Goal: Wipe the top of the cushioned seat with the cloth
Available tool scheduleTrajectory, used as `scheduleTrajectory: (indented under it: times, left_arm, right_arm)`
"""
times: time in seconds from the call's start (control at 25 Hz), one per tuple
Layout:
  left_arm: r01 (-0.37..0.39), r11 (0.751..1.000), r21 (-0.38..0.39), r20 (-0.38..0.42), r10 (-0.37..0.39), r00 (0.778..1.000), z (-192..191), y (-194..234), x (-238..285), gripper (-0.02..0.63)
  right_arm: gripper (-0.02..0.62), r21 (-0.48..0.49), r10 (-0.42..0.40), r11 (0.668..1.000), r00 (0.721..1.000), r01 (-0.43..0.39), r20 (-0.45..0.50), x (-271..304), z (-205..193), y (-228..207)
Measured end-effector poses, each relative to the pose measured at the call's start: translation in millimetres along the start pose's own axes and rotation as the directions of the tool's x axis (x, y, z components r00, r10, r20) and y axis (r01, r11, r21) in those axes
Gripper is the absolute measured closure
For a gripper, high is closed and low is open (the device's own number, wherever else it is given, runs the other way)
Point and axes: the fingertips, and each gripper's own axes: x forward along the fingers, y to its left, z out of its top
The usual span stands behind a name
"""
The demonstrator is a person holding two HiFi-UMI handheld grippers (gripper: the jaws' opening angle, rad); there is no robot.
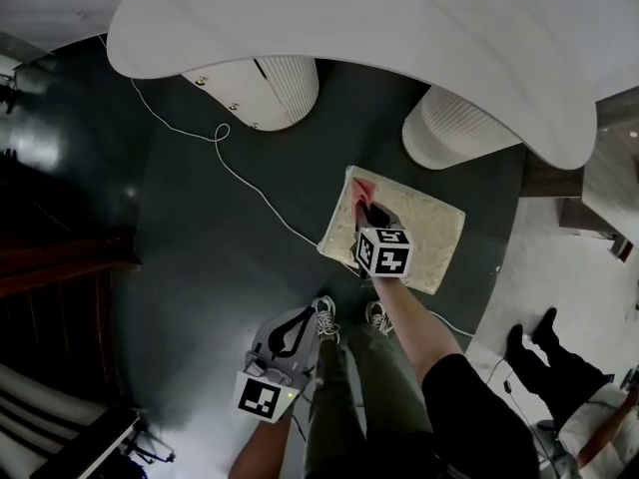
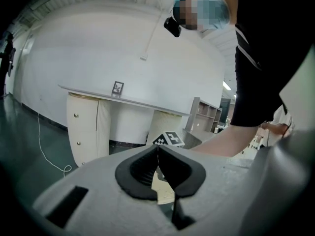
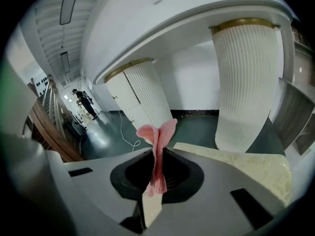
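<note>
Pink cloth (image 3: 158, 132) clamped in the fingers of the right gripper (image 3: 156, 151), long axis along them, loose end fanning past the fingertips above the seat (image 3: 236, 163), left gripper (image 2: 157, 147) with fingers together, empty.

No word, number or brand name is legible; the only printed signs are black-and-white square markers on one white cube (image 1: 384, 250), a second white cube (image 1: 262, 399) and a small card (image 2: 117, 87) on the white desktop (image 2: 88, 93)

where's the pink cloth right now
The pink cloth is clamped in the right gripper, at the left end of the cushioned seat near the centre of the head view.
</note>
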Motion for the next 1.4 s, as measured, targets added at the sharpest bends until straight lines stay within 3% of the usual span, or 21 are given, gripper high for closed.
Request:
scheduleTrajectory:
  times: [0.2, 0.4, 0.8, 1.0, 1.2, 1.32, 1.4]
  left_arm:
    - [-0.037, 0.999, -0.004, -0.009, 0.037, 0.999, -9.3, 13.1, -2.6, 0.588]
    - [-0.040, 0.999, -0.007, -0.010, 0.040, 0.999, -11.9, 8.7, 0.0, 0.588]
    - [0.059, 0.998, 0.000, -0.024, -0.059, 0.998, -5.1, -20.4, 35.3, 0.588]
    - [0.143, 0.990, 0.012, -0.040, -0.142, 0.989, -6.0, -49.5, 60.9, 0.588]
    - [0.210, 0.978, 0.013, -0.039, -0.209, 0.977, -11.1, -78.5, 77.4, 0.588]
    - [0.235, 0.972, 0.015, -0.044, -0.235, 0.971, -16.3, -91.9, 81.7, 0.588]
    - [0.241, 0.970, 0.012, -0.047, -0.240, 0.970, -19.2, -96.4, 81.2, 0.588]
  right_arm:
    - [0.569, 0.026, -0.054, 0.998, 0.996, 0.056, -0.074, 53.1, -11.6, -9.4]
    - [0.569, -0.005, -0.100, 0.995, 0.983, 0.100, -0.155, 67.8, -20.4, -27.6]
    - [0.569, 0.004, -0.241, 0.969, 0.949, 0.247, -0.203, 4.0, -44.2, -130.9]
    - [0.569, 0.031, -0.345, 0.932, 0.912, 0.361, -0.223, -56.9, -66.8, -208.7]
    - [0.569, 0.041, -0.454, 0.877, 0.853, 0.479, -0.257, -115.4, -93.9, -275.2]
    - [0.569, 0.035, -0.505, 0.844, 0.815, 0.535, -0.283, -140.0, -110.3, -303.0]
    - [0.569, 0.038, -0.518, 0.835, 0.807, 0.549, -0.284, -148.4, -115.1, -309.2]
